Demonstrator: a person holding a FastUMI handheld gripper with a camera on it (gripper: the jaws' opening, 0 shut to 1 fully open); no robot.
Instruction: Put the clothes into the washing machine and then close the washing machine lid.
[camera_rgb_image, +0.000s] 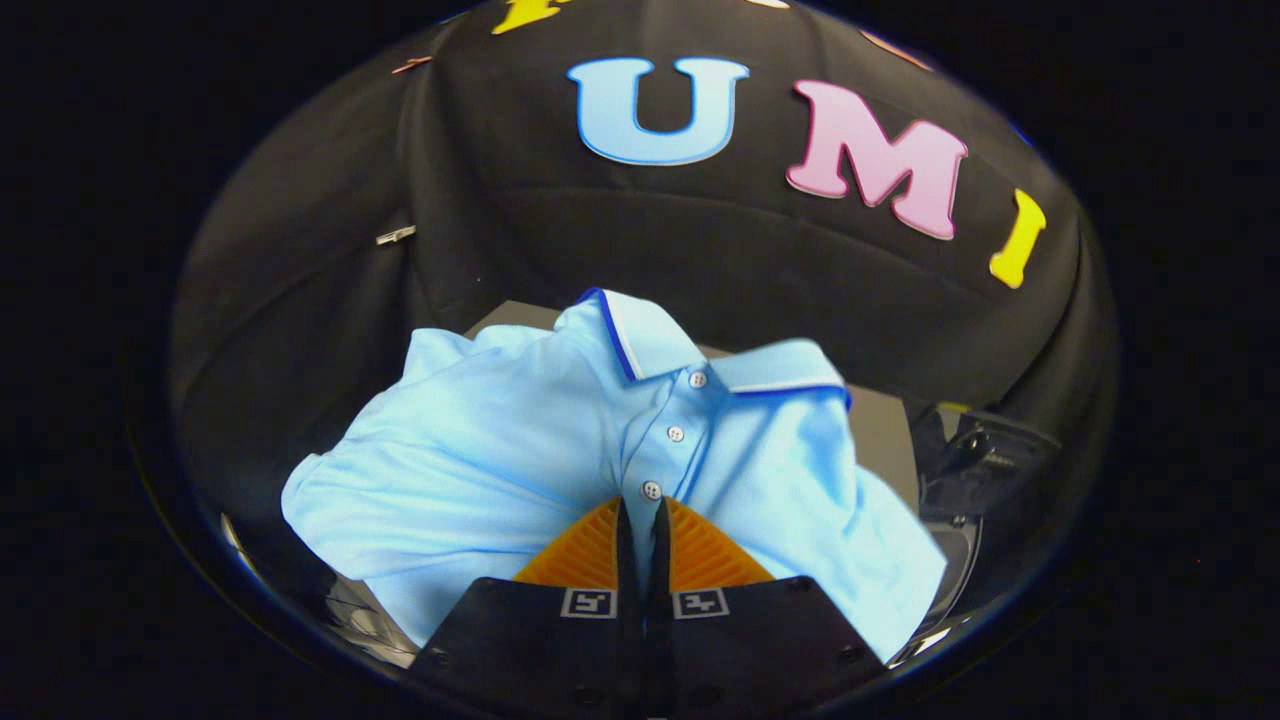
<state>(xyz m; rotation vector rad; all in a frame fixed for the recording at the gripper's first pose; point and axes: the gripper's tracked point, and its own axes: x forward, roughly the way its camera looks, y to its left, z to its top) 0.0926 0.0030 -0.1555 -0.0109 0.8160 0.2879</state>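
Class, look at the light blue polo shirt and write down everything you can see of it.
The light blue polo shirt looks like smooth knit fabric, with a collar edged in dark blue and white and a placket with three pale buttons. It hangs crumpled, collar uppermost, in front of the black booth wall. The claw is shut on it, pinching the cloth just below the lowest button.

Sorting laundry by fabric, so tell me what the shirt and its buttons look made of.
Shirt: a soft knit, probably cotton or a polyester blend, matte with a faint sheen; it drapes in loose folds. Buttons: small, pale and smooth, likely plastic. The gripper has its jaws nearly closed, pinching the shirt at the placket.
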